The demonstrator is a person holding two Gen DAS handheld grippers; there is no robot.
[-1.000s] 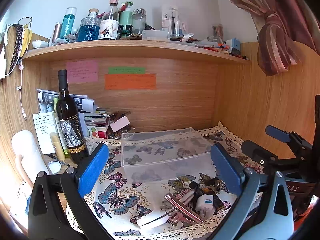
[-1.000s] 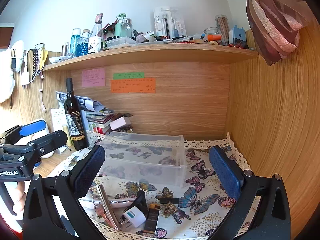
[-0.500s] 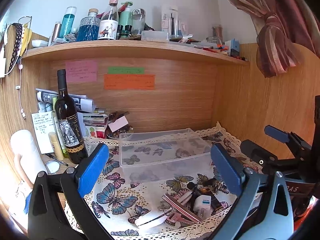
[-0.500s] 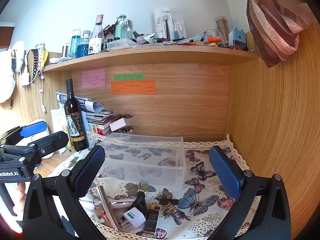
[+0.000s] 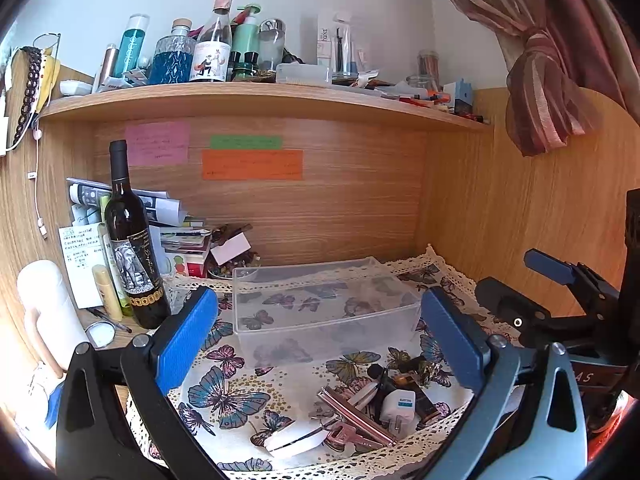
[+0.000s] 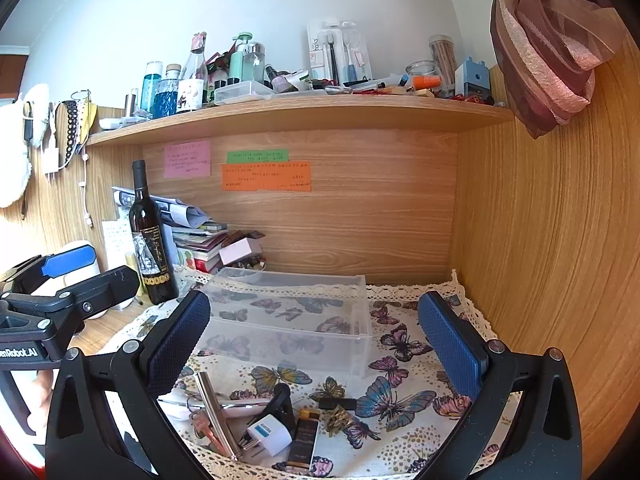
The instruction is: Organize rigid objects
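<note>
Right wrist view: both grippers, right gripper point(image 6: 312, 344) and left gripper point(image 5: 320, 340), gape empty above the near clutter; best pinch the white plug adapter point(image 6: 269, 434) squarely, then lift toward the clear bin point(image 6: 288, 316) beyond.

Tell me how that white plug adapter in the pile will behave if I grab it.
The white plug adapter looks hard and boxy, so probably rigid and light. Its glossy shell may slip, and its metal prongs could snag the neighbouring keys. It lies flat, unlikely to roll.

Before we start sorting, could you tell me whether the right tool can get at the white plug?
Probably yes: the right tool is open, and the white plug lies just below it, atop the pile, uncovered.
</note>
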